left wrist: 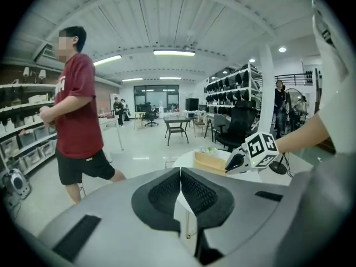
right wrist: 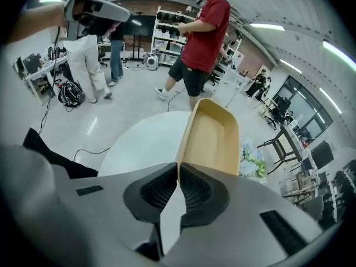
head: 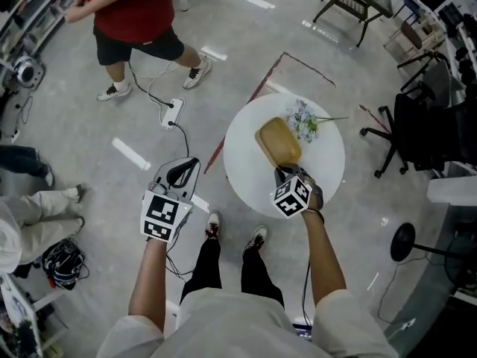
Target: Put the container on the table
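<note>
A tan, shallow rectangular container (head: 279, 142) hangs over the round white table (head: 246, 162), tilted. My right gripper (head: 287, 172) is shut on its near rim. In the right gripper view the container (right wrist: 214, 139) runs away from the jaws, whose pads (right wrist: 192, 187) pinch its left wall. My left gripper (head: 179, 174) is off the table's left side, above the floor, shut with nothing in it. The left gripper view shows its pads (left wrist: 167, 192) pressed together, and beyond them the container (left wrist: 210, 162) and my right gripper (left wrist: 228, 168).
A small bunch of pale flowers (head: 304, 119) lies on the table's far side. A person in a red shirt (head: 134, 13) stands on the floor at far left beside a power strip (head: 172, 113) and cable. Black office chairs (head: 417, 129) stand to the right.
</note>
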`<state>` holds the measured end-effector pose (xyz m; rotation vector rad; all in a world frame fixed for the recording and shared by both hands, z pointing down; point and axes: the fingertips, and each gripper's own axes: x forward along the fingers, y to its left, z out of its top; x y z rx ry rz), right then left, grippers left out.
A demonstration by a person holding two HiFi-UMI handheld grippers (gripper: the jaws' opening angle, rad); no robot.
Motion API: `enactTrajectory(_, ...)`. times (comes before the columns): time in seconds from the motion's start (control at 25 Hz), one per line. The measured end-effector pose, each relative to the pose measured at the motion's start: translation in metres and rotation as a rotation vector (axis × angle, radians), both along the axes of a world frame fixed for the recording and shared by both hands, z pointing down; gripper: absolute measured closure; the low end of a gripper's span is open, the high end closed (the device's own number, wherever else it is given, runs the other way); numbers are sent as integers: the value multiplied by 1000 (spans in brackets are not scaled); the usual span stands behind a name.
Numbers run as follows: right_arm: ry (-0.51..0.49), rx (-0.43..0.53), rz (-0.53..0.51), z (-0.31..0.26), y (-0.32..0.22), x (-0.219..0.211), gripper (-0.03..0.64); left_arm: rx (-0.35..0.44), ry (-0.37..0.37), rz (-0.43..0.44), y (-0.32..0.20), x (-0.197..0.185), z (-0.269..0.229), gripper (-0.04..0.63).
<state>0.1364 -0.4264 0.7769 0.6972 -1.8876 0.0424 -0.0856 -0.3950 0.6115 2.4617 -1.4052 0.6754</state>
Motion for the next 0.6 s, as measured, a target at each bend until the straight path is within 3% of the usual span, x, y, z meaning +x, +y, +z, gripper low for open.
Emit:
enactTrajectory(0.24, 45, -42, -46, 48, -9, -2, 580, -80, -8, -37, 4, -8, 41, 575)
enactTrajectory(0.4, -26, -61, 0, 48, -14, -16, 555, -99, 0, -49, 2, -15, 48, 575)
enactTrajectory(0.6, -154, -41, 98, -2, -21, -8, 534, -50, 7, -30, -6, -2, 22, 575)
